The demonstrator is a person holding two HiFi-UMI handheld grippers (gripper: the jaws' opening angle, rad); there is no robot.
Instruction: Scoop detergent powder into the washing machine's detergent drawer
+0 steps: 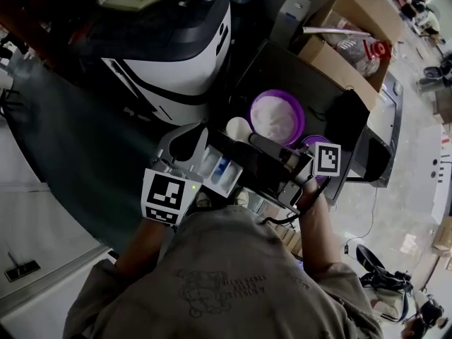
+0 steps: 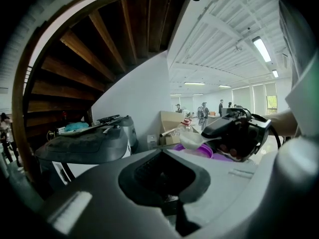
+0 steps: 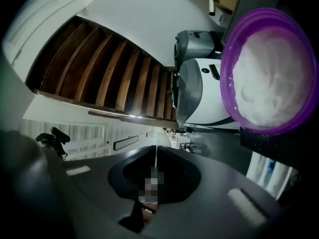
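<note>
Right gripper [image 3: 155, 152] clamps powder-filled spoon [image 1: 239, 128] (shirt print [image 1: 220, 285] unreadable).

Head view overhead; gripper views probably share bowl [image 3: 227, 73].

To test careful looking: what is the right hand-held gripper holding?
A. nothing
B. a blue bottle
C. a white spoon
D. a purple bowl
C: the right hand-held gripper is shut on the handle of a white spoon, near the purple bowl.
</note>
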